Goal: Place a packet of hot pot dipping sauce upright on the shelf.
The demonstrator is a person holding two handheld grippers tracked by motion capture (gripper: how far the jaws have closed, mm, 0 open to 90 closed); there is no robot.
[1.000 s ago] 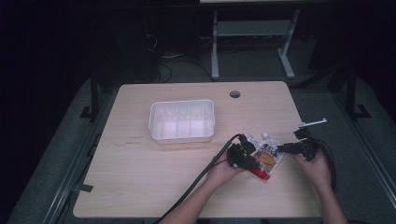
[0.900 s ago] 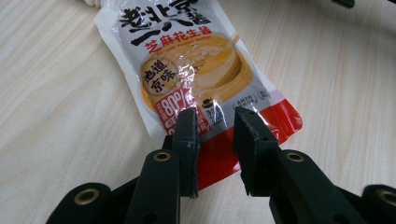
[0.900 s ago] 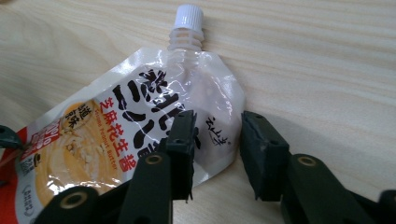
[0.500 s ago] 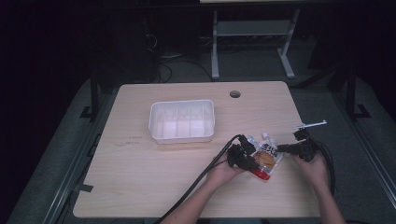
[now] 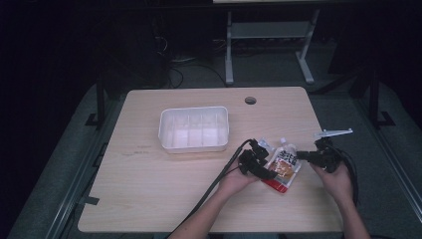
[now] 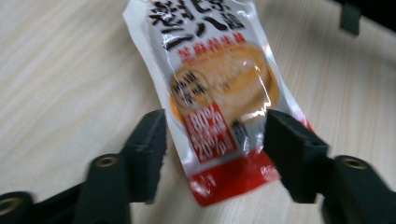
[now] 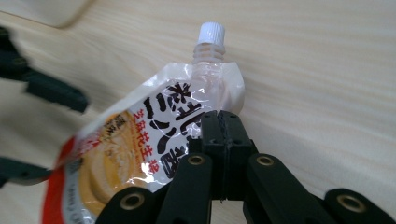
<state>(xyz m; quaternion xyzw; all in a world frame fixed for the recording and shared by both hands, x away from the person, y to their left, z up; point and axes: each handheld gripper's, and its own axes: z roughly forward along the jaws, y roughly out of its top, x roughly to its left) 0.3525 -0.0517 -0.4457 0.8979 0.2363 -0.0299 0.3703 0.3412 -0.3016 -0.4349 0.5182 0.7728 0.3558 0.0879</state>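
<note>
The sauce pouch [image 5: 282, 165] lies flat on the wooden table [image 5: 149, 199] at its 4 o'clock region, white cap pointing toward 12. The left gripper [image 6: 212, 140] stands spread, one jaw on either side of the pouch's red bottom end, neither visibly pressing it. The right gripper [image 7: 219, 121] is pressed together, pinching the pouch's upper edge just below the spout. An empty white tray [image 5: 194, 128] sits near the table's centre (well apart from the pouch). The surrounding room is dark; a desk frame [image 5: 266, 40] stands at 12 o'clock. Against the earlier frames, the pouch and both grippers hold much the same places.
</note>
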